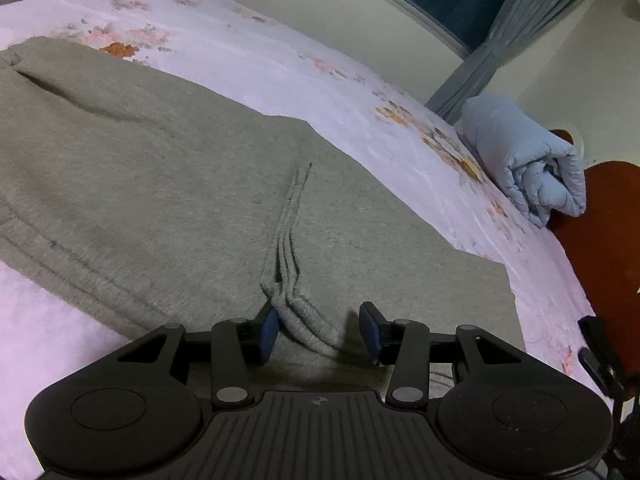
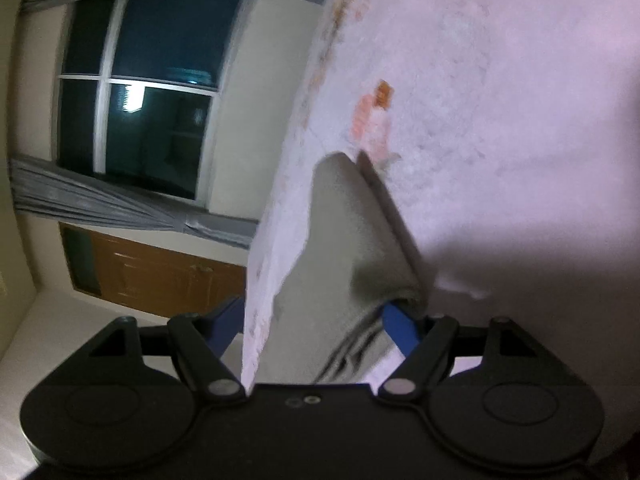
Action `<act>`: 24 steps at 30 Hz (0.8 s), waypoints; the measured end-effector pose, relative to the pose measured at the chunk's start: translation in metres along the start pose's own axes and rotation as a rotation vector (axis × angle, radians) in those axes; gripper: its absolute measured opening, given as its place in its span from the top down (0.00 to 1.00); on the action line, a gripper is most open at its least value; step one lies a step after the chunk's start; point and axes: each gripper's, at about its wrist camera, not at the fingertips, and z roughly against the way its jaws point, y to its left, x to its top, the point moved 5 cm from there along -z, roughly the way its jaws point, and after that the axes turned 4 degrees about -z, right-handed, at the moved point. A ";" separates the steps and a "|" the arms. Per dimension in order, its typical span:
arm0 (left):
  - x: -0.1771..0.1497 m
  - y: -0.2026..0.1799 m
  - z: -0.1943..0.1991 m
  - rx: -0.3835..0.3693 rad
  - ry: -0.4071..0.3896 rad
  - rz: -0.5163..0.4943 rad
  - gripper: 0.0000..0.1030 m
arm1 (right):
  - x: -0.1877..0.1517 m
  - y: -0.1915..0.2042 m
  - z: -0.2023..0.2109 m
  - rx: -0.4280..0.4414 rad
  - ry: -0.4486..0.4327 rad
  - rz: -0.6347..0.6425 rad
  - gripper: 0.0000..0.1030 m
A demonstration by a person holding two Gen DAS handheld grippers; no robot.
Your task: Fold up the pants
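Left wrist view: grey pants (image 1: 168,184) lie flat on the bed (image 1: 320,76), folded blanket (image 1: 524,160) beyond them. Left gripper (image 1: 322,330) stands parted, pinching nothing, over a fabric ridge. Right gripper (image 2: 316,324), spread wide, straddles a pants edge at the bed's side.

The grey pants (image 1: 168,184) run off the left wrist view's left edge. The right wrist view is blurred; the right gripper's (image 2: 320,320) left fingertip hides behind the bedsheet (image 2: 500,120) edge.

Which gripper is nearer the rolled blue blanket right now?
Cannot tell. The left gripper sits on the grey pants, blanket beyond; the right gripper's view shows it far off.
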 end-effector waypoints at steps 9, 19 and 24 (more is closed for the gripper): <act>-0.003 0.000 -0.006 0.018 0.010 -0.003 0.56 | 0.012 -0.003 -0.001 -0.023 -0.187 -0.063 0.73; -0.002 0.005 -0.001 -0.006 0.010 -0.003 0.56 | 0.010 -0.022 0.003 -0.058 -0.165 -0.112 0.67; 0.011 0.005 0.026 0.073 -0.079 -0.047 0.56 | 0.014 0.025 0.042 -0.066 -0.222 0.145 0.17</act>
